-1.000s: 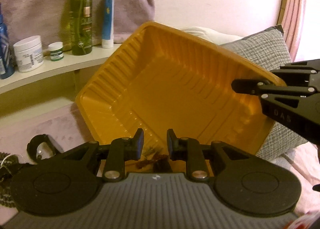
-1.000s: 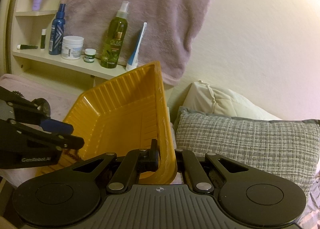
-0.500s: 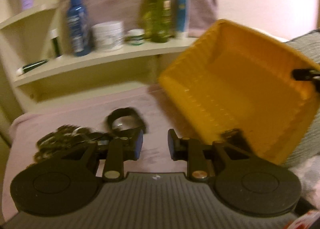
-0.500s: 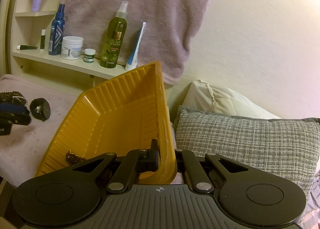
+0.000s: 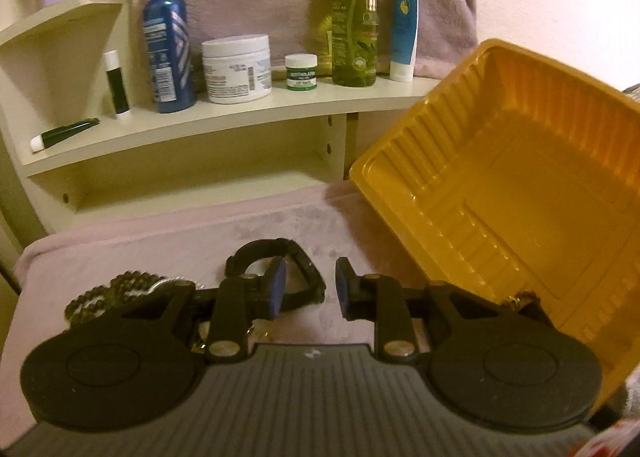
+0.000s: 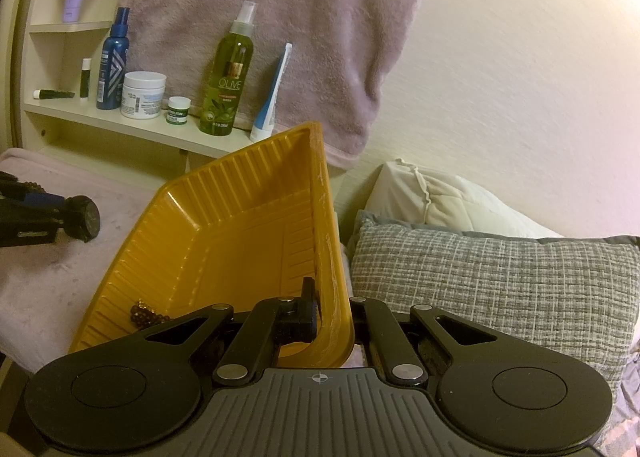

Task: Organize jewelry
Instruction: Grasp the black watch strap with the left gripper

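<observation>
Jewelry, three lots. Lot one: a dark beaded bracelet (image 6: 145, 313) lies in the low corner of the yellow plastic tray (image 6: 224, 253), at seven o'clock in the right wrist view. We judge it slid there because the tray is tipped.

Lot two: a black wristwatch (image 5: 276, 261) rests on the pink blanket (image 5: 160, 241), just beyond our left gripper (image 5: 307, 289).

Lot three: a heap of beaded strands (image 5: 108, 291) lies at nine o'clock of the watch, partly hidden behind the left finger.

Left gripper: jaws parted a little, nothing between the blue pads, aimed at the watch. We take the watch for the next pick.

Right gripper (image 6: 334, 317): pinched on the tray's near rim, holding it tilted with its mouth toward the left hand, presumably to ease each drop.

Legible writing: the green spray bottle (image 6: 228, 85) on the shelf (image 6: 132, 125) reads "OLIVE". Labels on the blue spray bottle (image 5: 168, 45), white jar (image 5: 237, 69) and small green-labelled jar (image 5: 302, 72) are too blurred to read.
</observation>
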`<state>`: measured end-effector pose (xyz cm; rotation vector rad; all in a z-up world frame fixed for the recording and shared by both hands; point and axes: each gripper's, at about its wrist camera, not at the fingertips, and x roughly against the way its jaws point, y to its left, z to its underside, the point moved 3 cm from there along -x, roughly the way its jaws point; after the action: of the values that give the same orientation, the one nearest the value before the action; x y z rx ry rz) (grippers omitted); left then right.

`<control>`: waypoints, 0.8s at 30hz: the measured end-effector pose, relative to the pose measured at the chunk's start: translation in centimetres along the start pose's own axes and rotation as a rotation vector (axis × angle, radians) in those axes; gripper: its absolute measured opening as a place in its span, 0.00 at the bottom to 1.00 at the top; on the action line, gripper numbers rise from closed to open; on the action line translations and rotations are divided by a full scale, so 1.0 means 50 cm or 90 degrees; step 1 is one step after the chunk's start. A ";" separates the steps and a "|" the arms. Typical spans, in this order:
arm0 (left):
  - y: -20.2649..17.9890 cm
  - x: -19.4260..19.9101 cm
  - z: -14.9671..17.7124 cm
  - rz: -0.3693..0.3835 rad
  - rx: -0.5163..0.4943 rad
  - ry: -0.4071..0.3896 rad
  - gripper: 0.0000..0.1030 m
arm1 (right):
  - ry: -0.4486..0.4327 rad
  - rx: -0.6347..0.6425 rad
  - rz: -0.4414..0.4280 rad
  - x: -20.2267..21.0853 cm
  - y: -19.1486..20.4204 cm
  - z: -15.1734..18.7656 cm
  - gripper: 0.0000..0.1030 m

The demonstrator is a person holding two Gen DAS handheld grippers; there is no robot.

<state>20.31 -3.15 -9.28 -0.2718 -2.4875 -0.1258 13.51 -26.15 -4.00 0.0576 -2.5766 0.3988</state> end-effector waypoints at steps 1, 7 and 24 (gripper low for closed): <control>-0.001 -0.009 -0.001 -0.001 0.001 0.004 0.23 | 0.001 -0.001 0.001 0.000 0.000 0.000 0.04; -0.002 -0.049 0.003 -0.011 0.005 0.028 0.23 | 0.004 -0.008 0.007 -0.002 -0.001 0.000 0.04; 0.009 -0.048 0.016 -0.003 0.039 0.037 0.08 | 0.006 -0.010 0.007 -0.001 0.000 0.000 0.04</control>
<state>21.85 -2.97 -11.35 -0.2326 -2.4299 -0.0584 13.55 -26.14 -4.00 0.0349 -2.5711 0.3819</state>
